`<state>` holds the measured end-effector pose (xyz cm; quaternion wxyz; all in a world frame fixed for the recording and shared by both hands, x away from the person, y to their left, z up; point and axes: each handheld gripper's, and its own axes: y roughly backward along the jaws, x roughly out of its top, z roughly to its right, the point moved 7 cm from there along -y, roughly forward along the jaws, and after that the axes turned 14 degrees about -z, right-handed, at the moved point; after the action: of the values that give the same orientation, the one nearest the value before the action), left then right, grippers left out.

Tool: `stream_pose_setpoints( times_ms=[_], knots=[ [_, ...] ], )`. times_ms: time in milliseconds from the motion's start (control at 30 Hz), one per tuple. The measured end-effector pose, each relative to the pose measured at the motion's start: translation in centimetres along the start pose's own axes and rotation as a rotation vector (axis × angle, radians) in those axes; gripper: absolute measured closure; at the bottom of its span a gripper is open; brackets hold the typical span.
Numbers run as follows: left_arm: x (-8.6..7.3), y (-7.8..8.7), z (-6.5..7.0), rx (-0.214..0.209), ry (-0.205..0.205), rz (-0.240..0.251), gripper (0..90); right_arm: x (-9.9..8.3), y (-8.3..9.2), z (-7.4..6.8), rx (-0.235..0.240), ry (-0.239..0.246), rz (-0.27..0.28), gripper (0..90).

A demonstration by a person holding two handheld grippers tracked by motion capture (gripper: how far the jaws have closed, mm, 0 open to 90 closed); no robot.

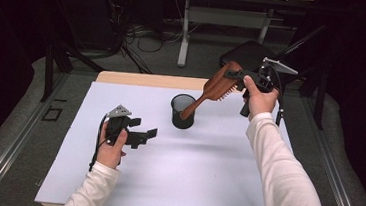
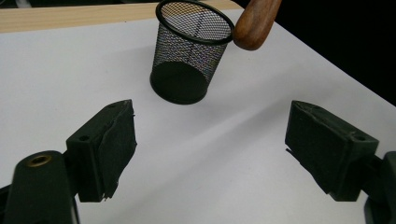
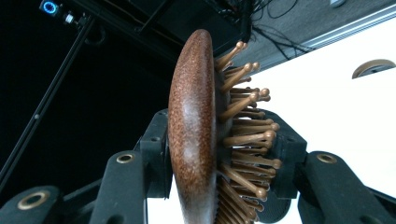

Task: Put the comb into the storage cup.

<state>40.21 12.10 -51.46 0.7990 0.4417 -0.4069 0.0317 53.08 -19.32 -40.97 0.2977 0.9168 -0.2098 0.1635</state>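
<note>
Above the table's [image 1: 174, 182] far edge, the right gripper [image 1: 233, 77] pinches a wooden brush [image 1: 217, 86] by its head — handle tip at the mesh cup's [image 1: 182, 111] rim; left gripper [image 1: 145, 135] hovers spread, empty.

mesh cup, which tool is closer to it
Left. The left tool hovers open just short of the mesh cup; the right tool grips the hairbrush head, up and beyond it.

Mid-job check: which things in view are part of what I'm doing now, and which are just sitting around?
In the job:
- hairbrush, clamped by its head in the right gripper, handle tip at the cup's rim
- mesh cup, upright on the white mat

Not in the job:
- left gripper, open, holding nothing
- cables and table legs on the floor behind
</note>
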Motion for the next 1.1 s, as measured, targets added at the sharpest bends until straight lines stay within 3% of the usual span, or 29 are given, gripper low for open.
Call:
stream_pose_setpoints(
  times_ms=[467,1100],
  knots=[
    [0.0,0.0,-0.1,-0.001,0.004,0.001,16.5,0.7,-0.3,0.0,-0.022,-0.016,0.070,51.2],
    [0.0,0.2,-0.2,-0.005,0.005,0.008,16.5,1.4,-1.1,0.2,-0.087,-0.001,0.172,51.1]
  ],
)
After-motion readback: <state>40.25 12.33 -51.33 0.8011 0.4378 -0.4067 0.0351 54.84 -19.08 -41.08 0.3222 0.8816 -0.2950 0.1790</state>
